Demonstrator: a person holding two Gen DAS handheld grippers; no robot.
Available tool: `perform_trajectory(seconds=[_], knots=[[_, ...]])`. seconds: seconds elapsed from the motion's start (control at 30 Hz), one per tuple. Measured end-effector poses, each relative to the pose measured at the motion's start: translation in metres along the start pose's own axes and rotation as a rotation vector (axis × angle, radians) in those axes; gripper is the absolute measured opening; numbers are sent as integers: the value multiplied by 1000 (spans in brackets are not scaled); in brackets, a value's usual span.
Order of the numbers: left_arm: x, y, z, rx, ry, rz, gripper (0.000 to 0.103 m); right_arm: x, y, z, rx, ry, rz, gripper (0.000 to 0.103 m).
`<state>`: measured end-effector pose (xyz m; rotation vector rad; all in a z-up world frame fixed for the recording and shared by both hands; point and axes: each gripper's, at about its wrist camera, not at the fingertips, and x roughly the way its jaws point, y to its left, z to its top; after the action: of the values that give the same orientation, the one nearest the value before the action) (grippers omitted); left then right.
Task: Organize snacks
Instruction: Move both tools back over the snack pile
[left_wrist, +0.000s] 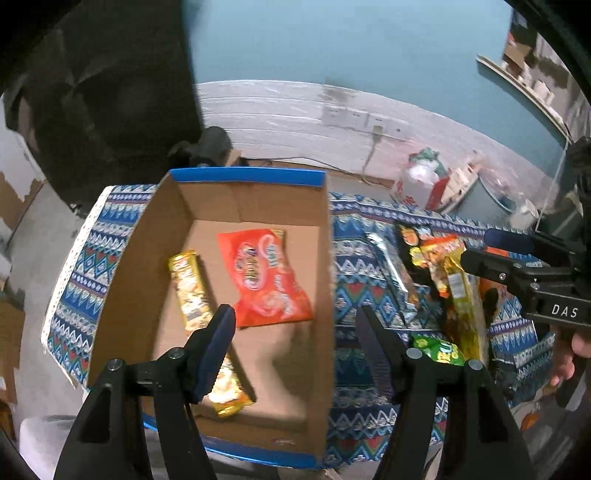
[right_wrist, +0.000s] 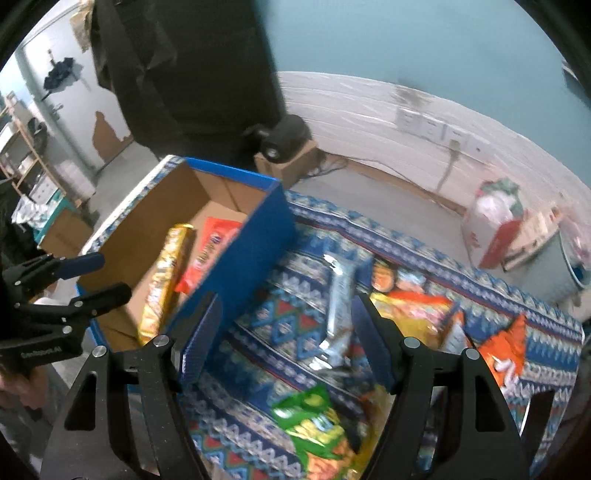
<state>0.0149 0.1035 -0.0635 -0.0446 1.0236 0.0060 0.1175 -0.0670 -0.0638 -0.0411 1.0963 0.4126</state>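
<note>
While two packets already lie in the box (left_wrist: 140, 236), both grippers, left (left_wrist: 295, 332) and right (right_wrist: 288, 332), are released and empty; remaining snacks (right_wrist: 340, 302) lie on the cloth beside it. Next: grasp one.

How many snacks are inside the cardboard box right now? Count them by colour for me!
Orange packet: 1
Yellow packet: 1
Total inside the cardboard box: 2
</note>
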Motion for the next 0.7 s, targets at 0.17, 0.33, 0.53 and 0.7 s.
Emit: perform_trajectory(seconds=[0.17,0.33,0.53,0.7], knots=[[5,-28,-2,50,23,-22,69,-13,-25,-19,30,9,-32,73],[12,-56,-9,99,57,-50,72,-23,-49,-40,60,27,-55,73],[22,-83,-17,133,99,-64,72,-36,-73,-69,80,47,-87,73],[31,-105,-27,151,148,-81,73,-43,-88,-93,92,71,-97,73]])
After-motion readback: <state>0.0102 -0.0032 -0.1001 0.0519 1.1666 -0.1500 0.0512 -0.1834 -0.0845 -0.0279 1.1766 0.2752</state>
